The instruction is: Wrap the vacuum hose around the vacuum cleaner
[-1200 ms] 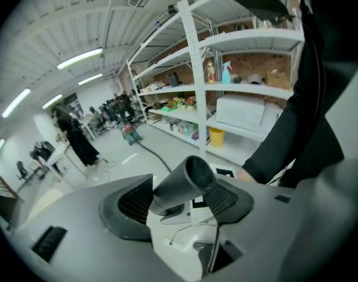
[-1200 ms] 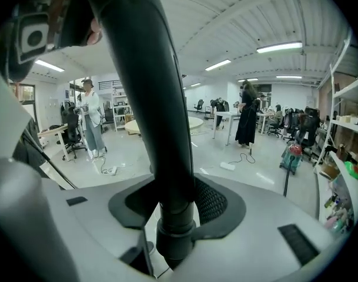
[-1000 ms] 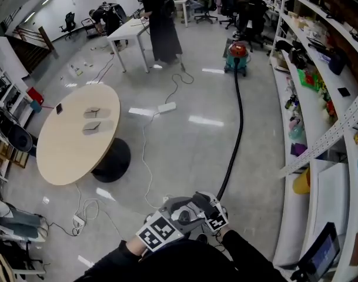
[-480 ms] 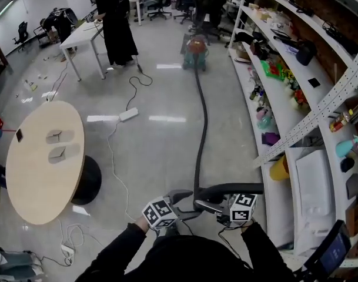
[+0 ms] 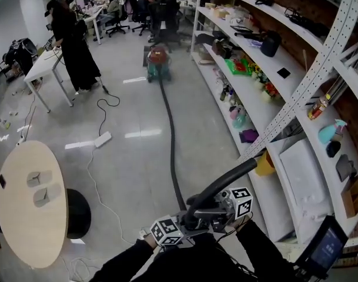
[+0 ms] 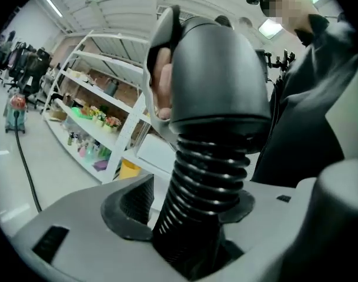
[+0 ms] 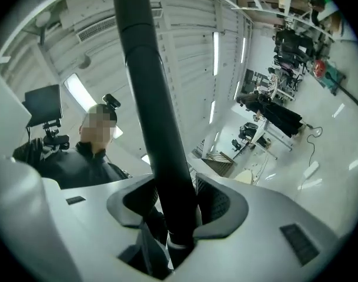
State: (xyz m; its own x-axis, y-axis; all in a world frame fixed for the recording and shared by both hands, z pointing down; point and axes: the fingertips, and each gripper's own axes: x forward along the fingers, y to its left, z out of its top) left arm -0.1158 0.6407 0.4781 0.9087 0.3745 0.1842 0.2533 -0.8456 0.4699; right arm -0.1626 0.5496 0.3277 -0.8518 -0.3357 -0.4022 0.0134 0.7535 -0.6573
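The red-and-teal vacuum cleaner (image 5: 158, 63) stands far down the aisle. Its black hose (image 5: 169, 135) runs along the floor to my grippers at the bottom edge. My left gripper (image 5: 177, 225) is shut on the ribbed hose (image 6: 199, 198) just below its smooth cuff (image 6: 217, 75); its jaws have just been closing on it. My right gripper (image 5: 223, 207) holds the smooth black tube (image 7: 152, 98), which slants up to the right (image 5: 231, 175). Its jaws (image 7: 179, 207) have just been opening slightly, with the tube still pressed between the pads.
Long white shelving (image 5: 273, 93) full of small items lines the right side. A round wooden table (image 5: 26, 204) is at lower left. A white power strip (image 5: 102, 138) and cables lie on the floor. A person in black (image 5: 73, 46) stands by a white desk.
The tube end has been lifted from near the floor and now slants up to the right. The right gripper rose and moved right; the left stayed low. The view swung toward the shelves.
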